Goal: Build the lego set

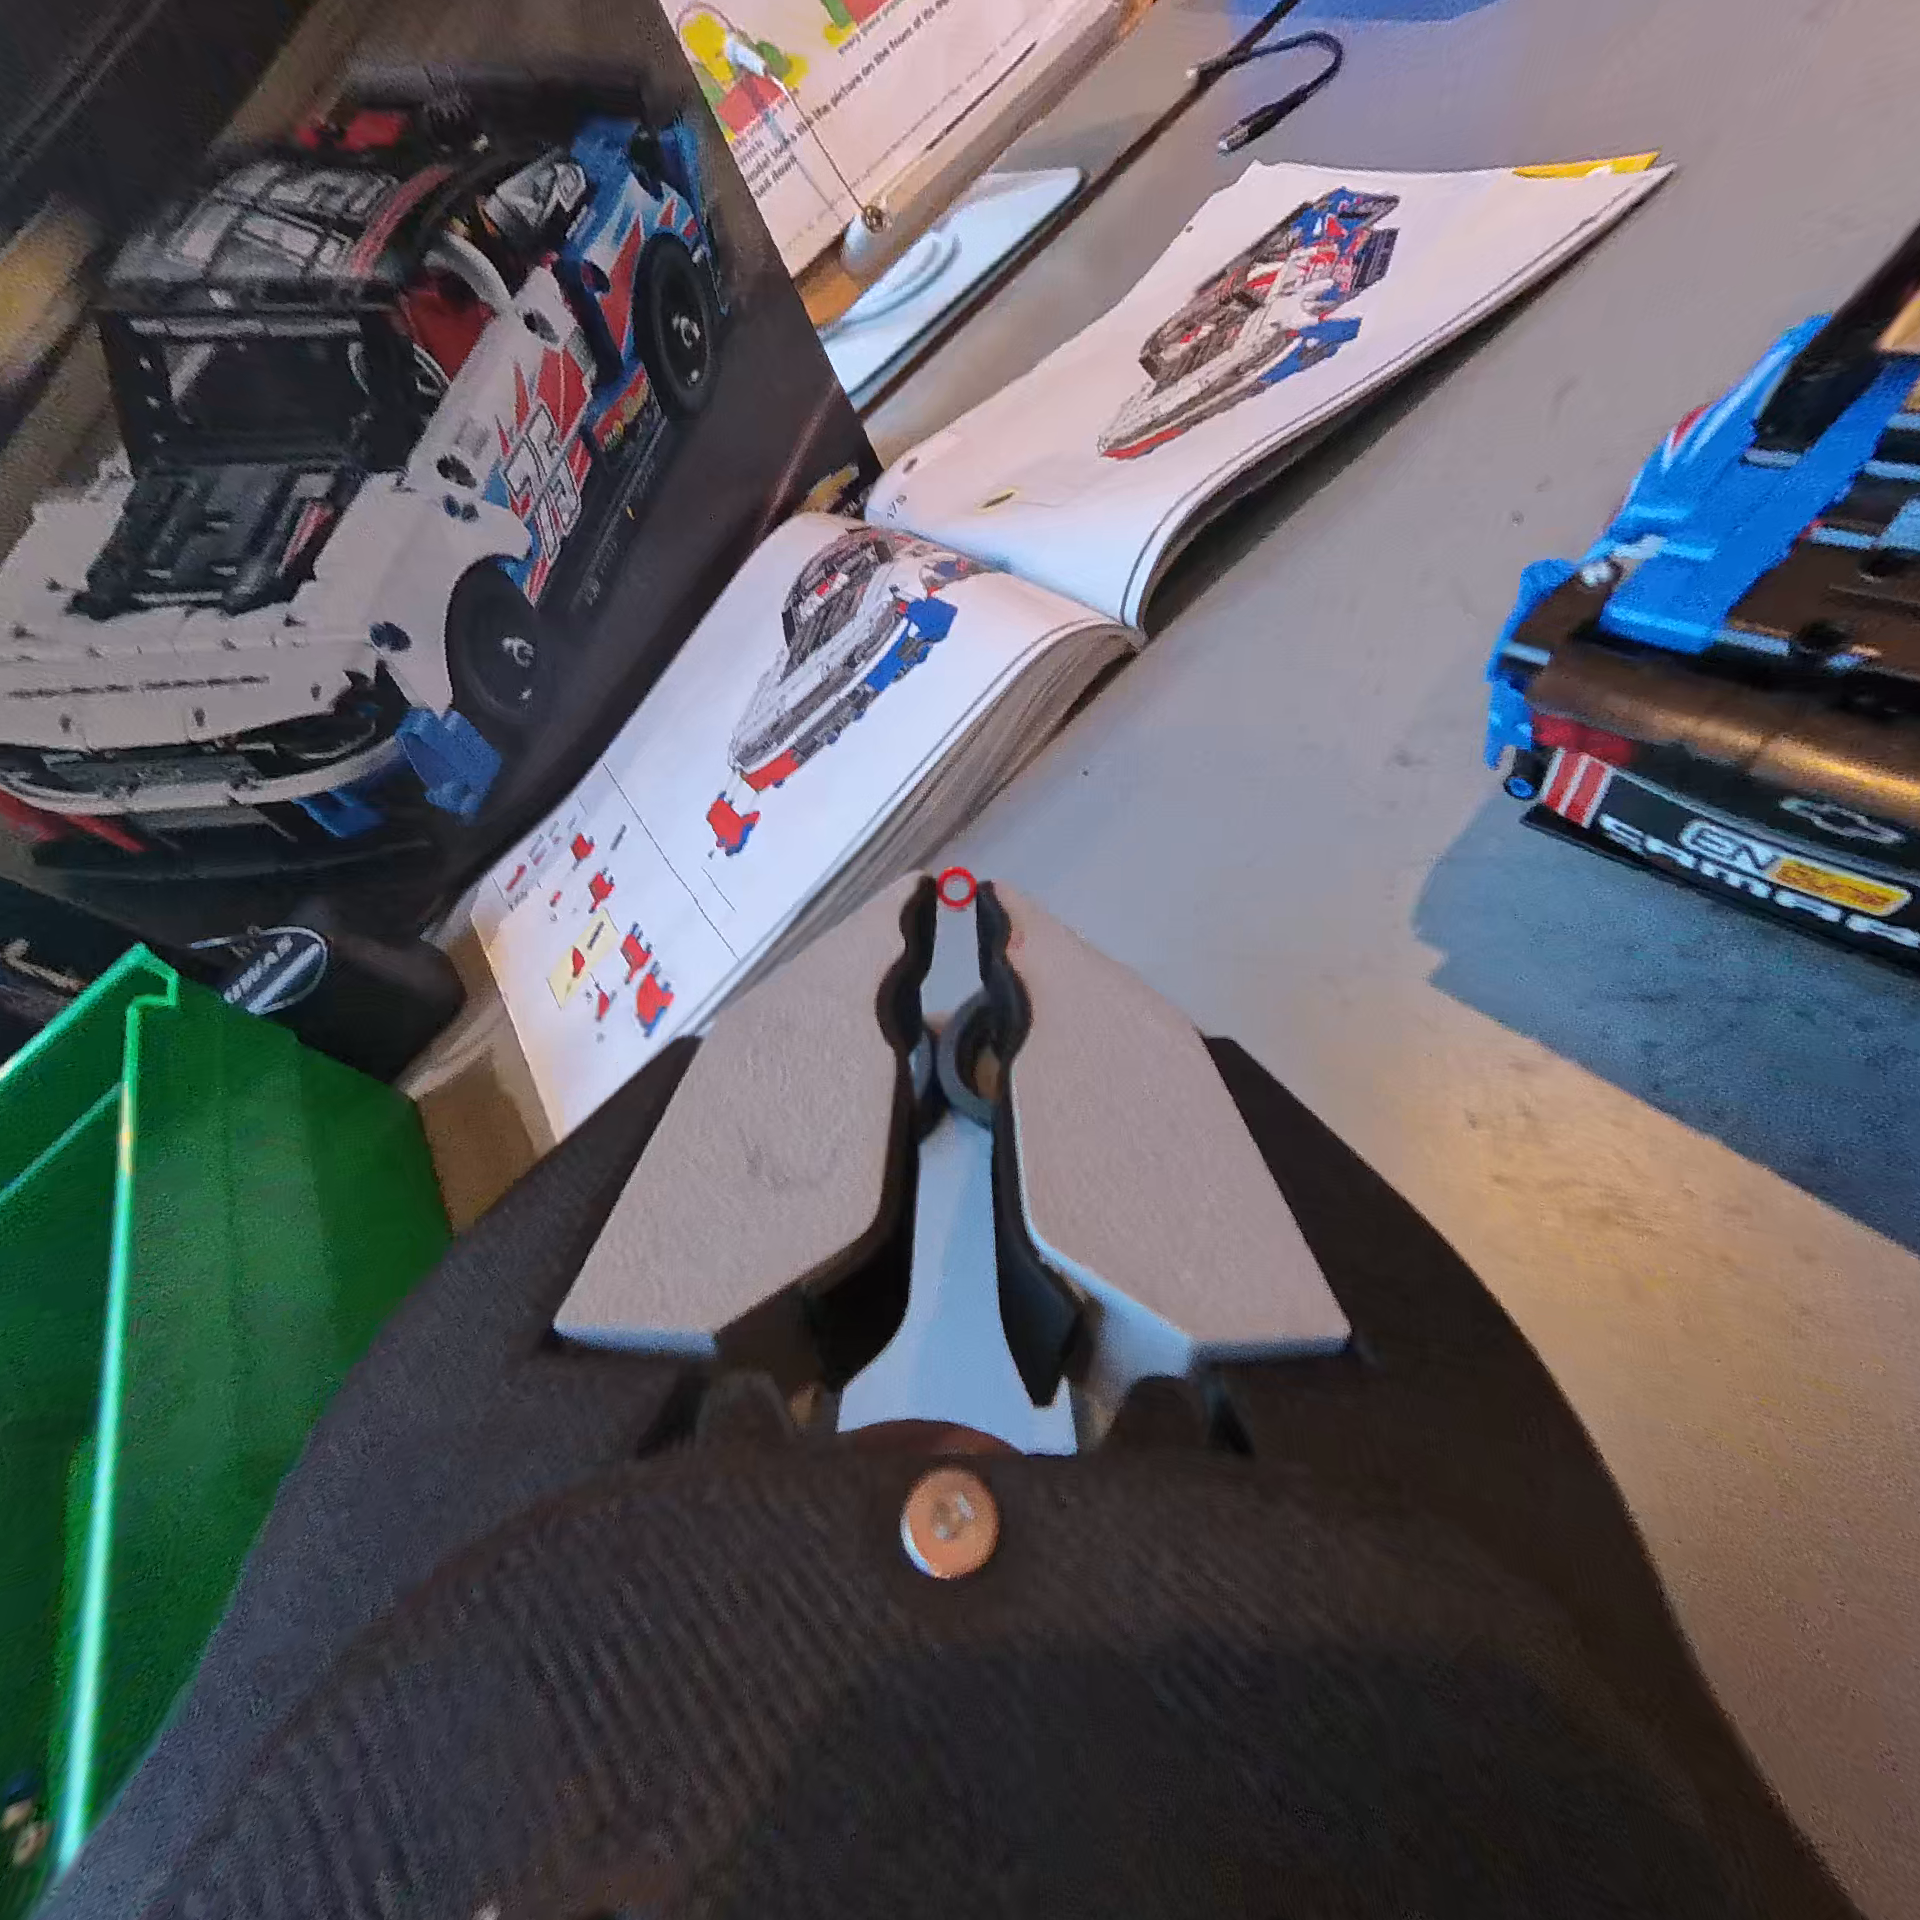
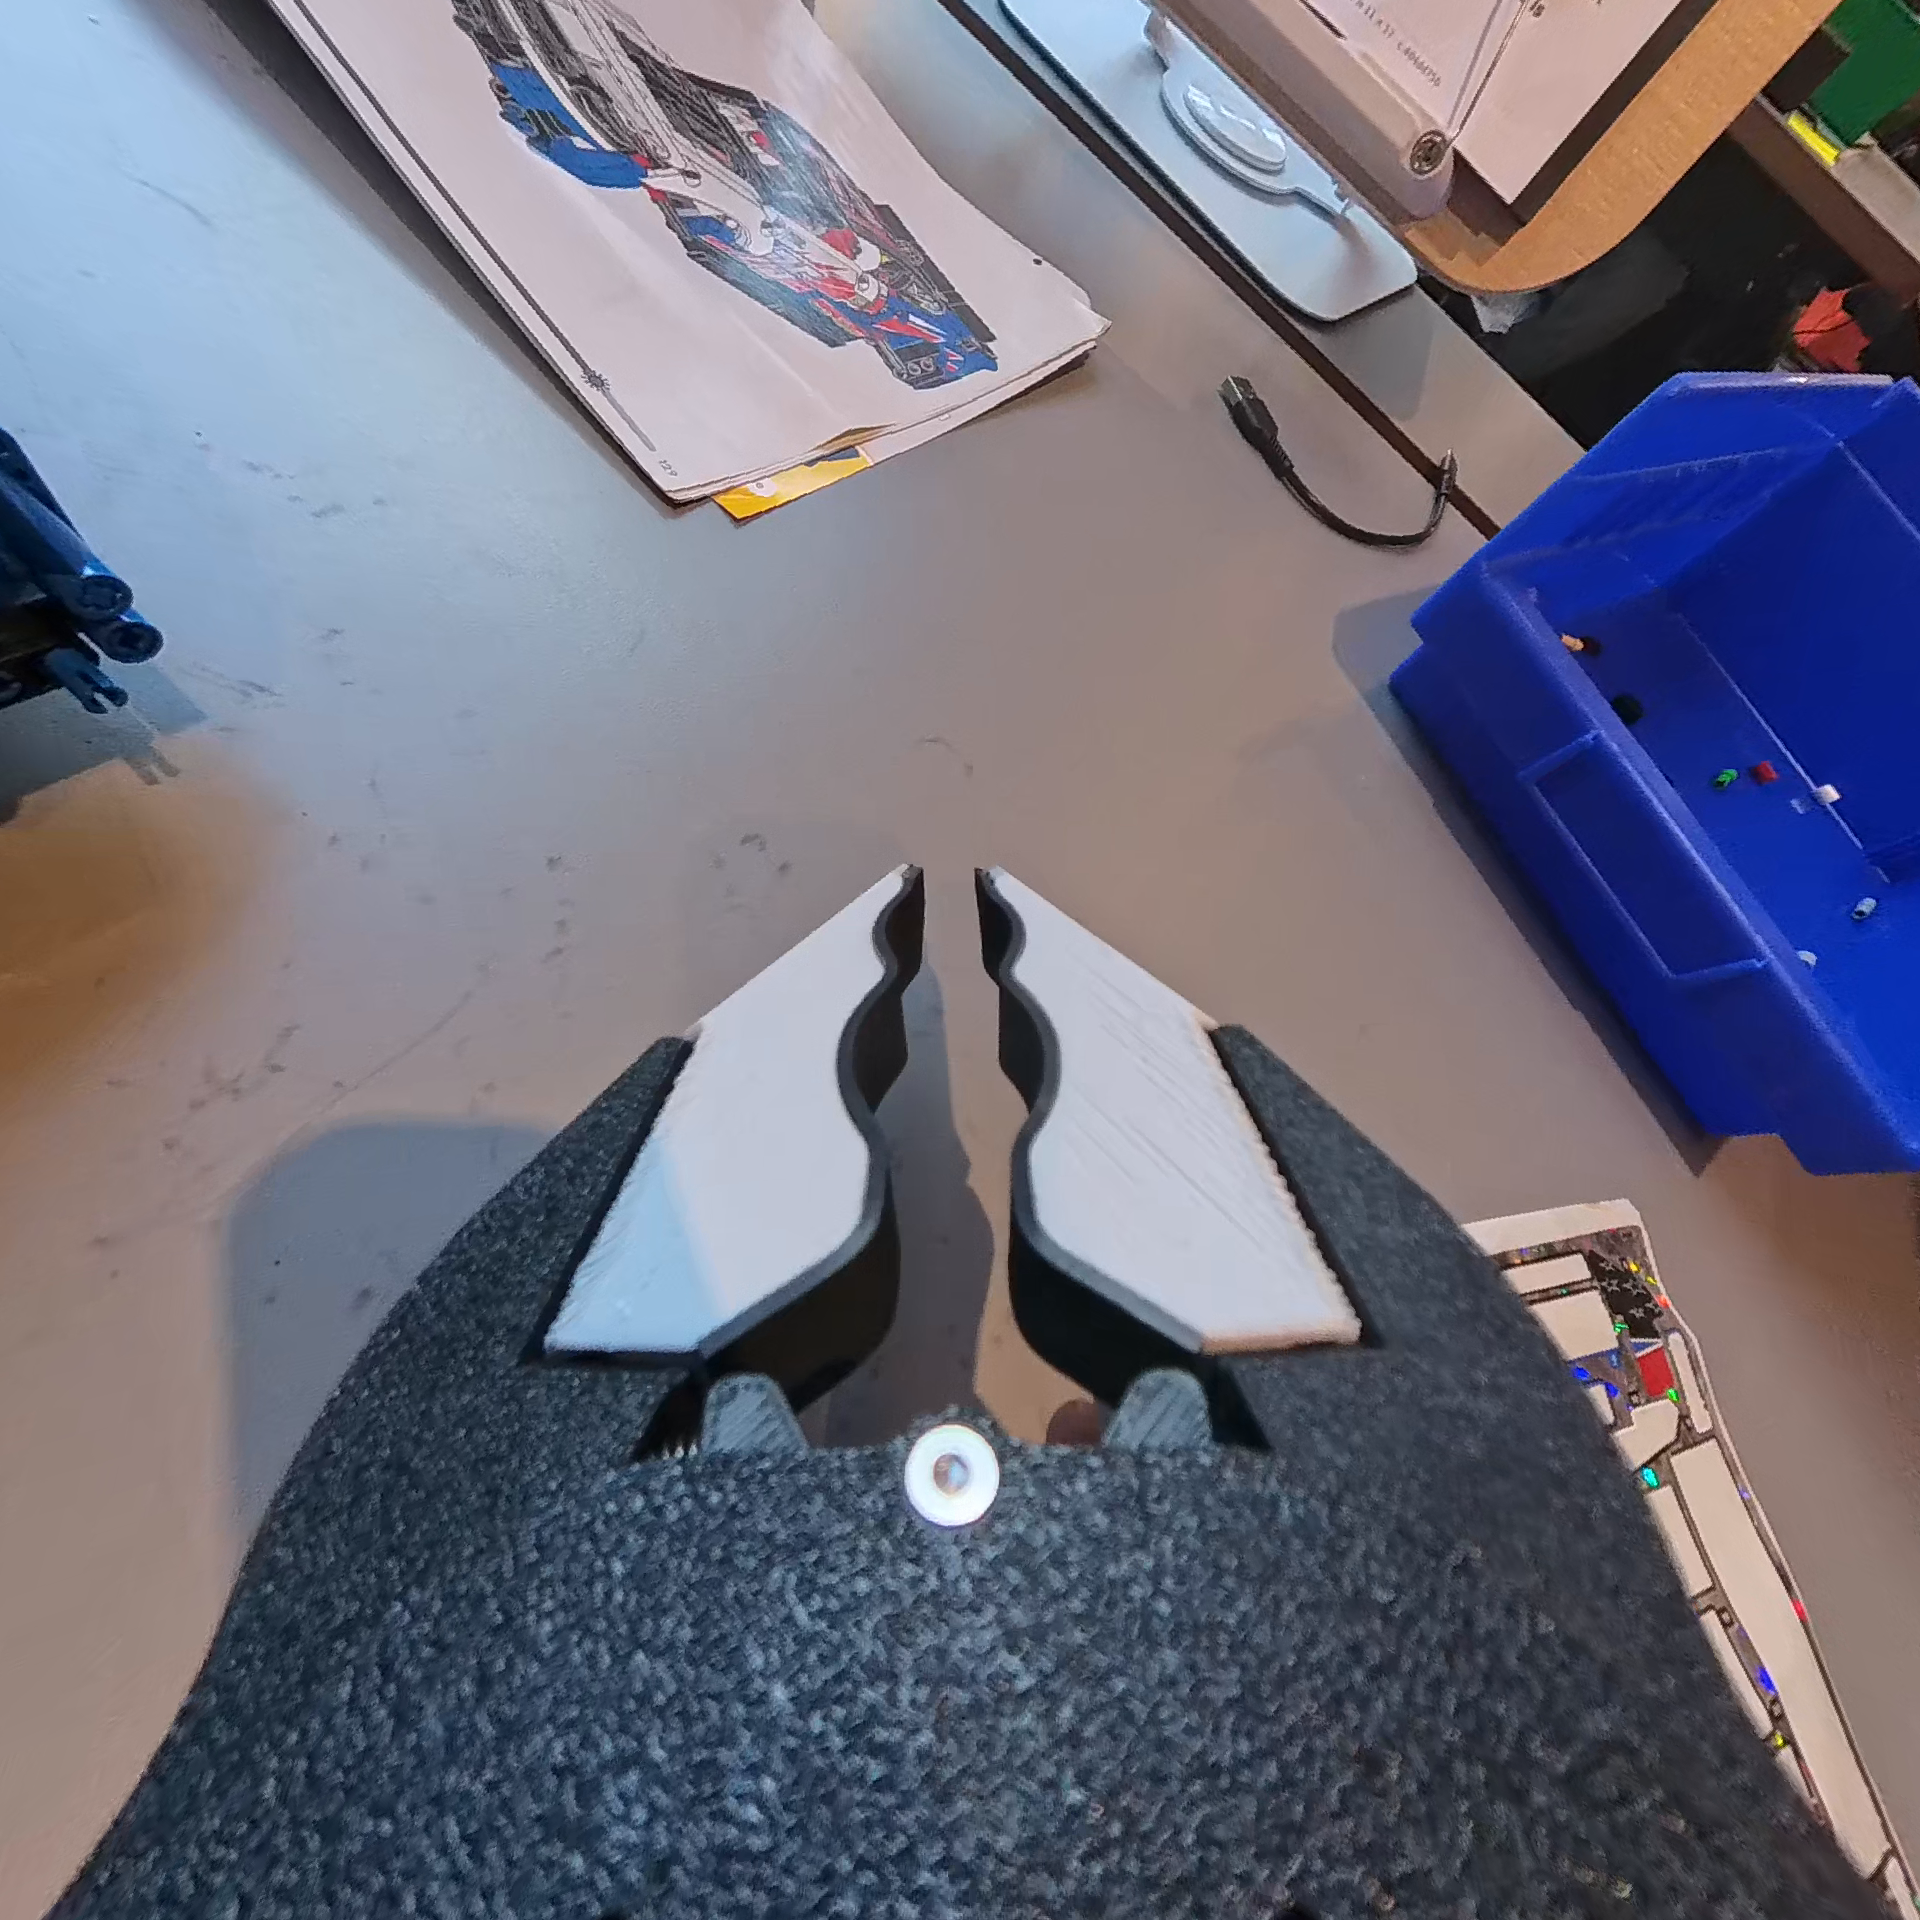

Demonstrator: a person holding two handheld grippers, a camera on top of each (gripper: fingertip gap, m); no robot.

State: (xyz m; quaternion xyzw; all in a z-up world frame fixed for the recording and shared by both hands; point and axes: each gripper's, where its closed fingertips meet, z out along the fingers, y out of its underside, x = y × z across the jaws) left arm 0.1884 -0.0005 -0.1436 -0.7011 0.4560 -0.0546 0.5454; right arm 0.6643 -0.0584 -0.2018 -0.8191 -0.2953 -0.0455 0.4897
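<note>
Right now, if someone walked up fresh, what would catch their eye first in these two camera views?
Probably the half-built blue and black lego car at the right of the left wrist view, with the open instruction booklet beside it and the set's box standing behind. Next, the tiny red ring pinched at the tips of the left gripper. In the right wrist view, the blue parts bin stands out, right of the empty right gripper.

Dim, warm light; soft shadows, blurred, fisheye-bent edges.
</note>
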